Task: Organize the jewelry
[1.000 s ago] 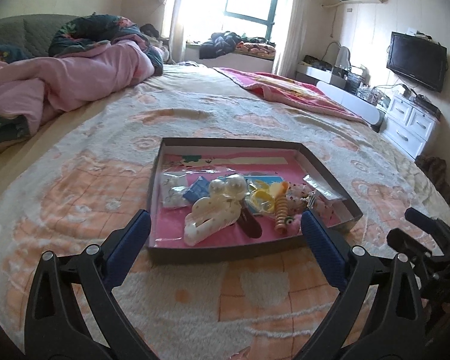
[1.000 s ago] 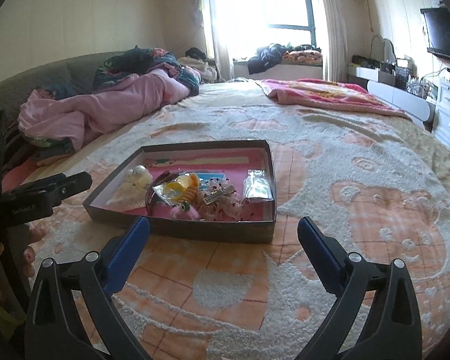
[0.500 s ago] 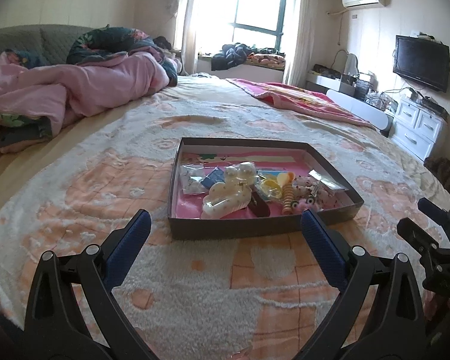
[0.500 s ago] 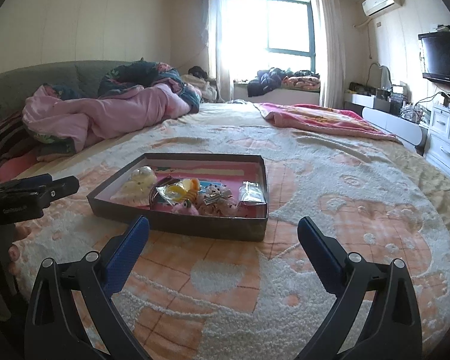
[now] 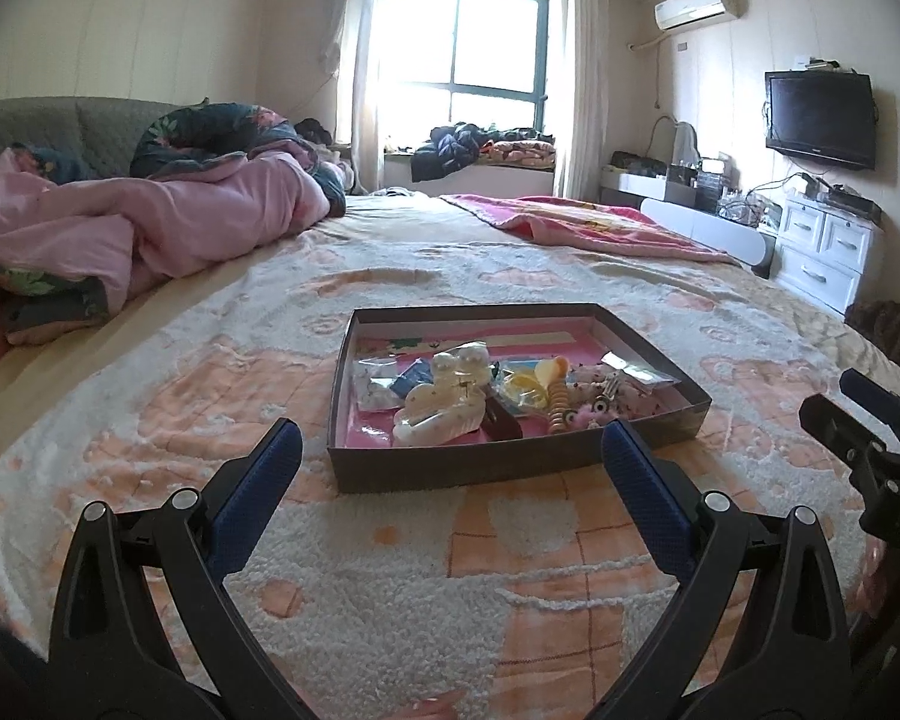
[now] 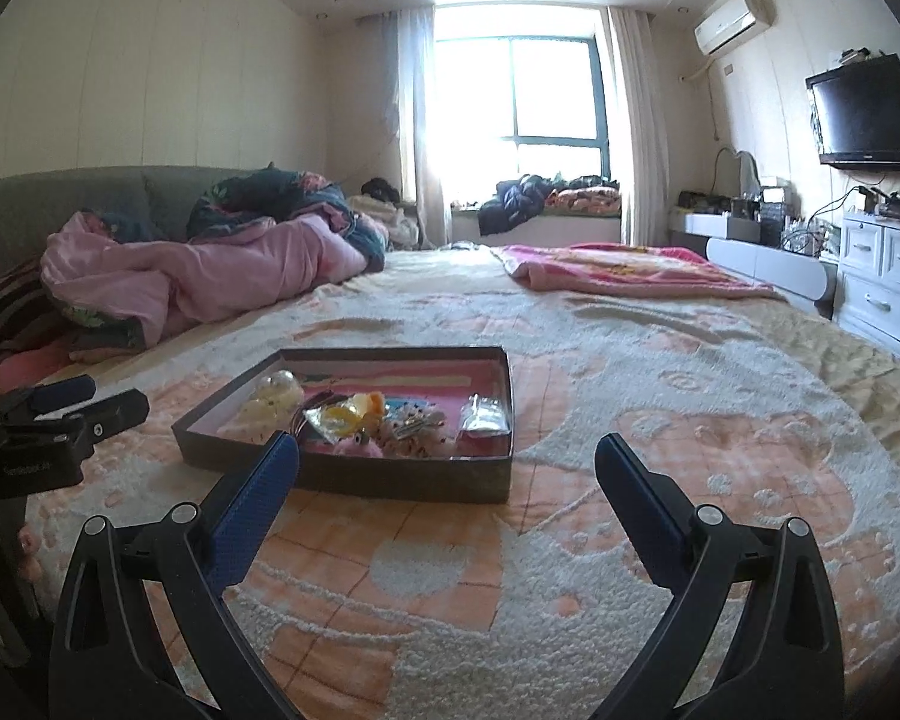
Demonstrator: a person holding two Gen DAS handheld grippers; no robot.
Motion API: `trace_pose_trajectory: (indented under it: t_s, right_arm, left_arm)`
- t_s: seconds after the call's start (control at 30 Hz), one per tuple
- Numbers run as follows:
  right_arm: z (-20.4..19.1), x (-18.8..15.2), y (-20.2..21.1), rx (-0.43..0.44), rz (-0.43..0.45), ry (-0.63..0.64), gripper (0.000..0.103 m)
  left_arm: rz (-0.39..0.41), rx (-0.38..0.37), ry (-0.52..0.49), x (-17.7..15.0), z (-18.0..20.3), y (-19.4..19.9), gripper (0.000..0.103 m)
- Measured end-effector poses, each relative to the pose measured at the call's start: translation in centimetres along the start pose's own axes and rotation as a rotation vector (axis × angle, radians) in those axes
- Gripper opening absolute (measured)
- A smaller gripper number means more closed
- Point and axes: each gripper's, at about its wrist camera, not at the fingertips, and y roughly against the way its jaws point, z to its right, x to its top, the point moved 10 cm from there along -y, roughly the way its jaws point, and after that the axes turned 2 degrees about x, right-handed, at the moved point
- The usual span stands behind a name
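Cardboard shallow tray [image 5: 510, 468] pink-lined, glossy hair clips [image 5: 444, 405], fluffy bedspread [image 5: 390, 570], both tools [image 5: 450, 462] [image 6: 447, 468] spread apart, empty

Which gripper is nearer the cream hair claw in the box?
Left. The left gripper faces the cream hair claw at the box's near edge; the right gripper sits farther off, toward the box's other end.

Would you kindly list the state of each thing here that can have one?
Left gripper: jaws open, empty.
Right gripper: jaws open, empty.
Box: lidless, on the bed, filled with mixed accessories.
White hair claw: lying in the box, shut.
Television: off.
Curtains: drawn open.
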Motion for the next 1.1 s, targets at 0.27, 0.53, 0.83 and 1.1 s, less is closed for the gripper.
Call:
trace_pose_trajectory:
  t_s: [0.27, 0.53, 0.83, 1.1]
  right_arm:
    - [0.1, 0.4, 0.3, -0.008, 0.049, 0.02, 0.096]
    - [-0.1, -0.3, -0.7, -0.002, 0.017, 0.016, 0.096]
    - [-0.3, -0.5, -0.8, -0.002, 0.017, 0.019, 0.096]
    - [-0.3, -0.5, -0.8, -0.001, 0.017, 0.019, 0.096]
  left_arm:
    - [0.045, -0.011, 0.002, 0.3, 0.1, 0.0, 0.092]
    - [0.021, -0.005, 0.008, 0.0, 0.0, -0.6, 0.092]
    - [0.025, -0.001, 0.011, 0.0, -0.2, -0.8, 0.092]
    - [0.025, 0.0, 0.011, 0.0, -0.1, -0.7, 0.092]
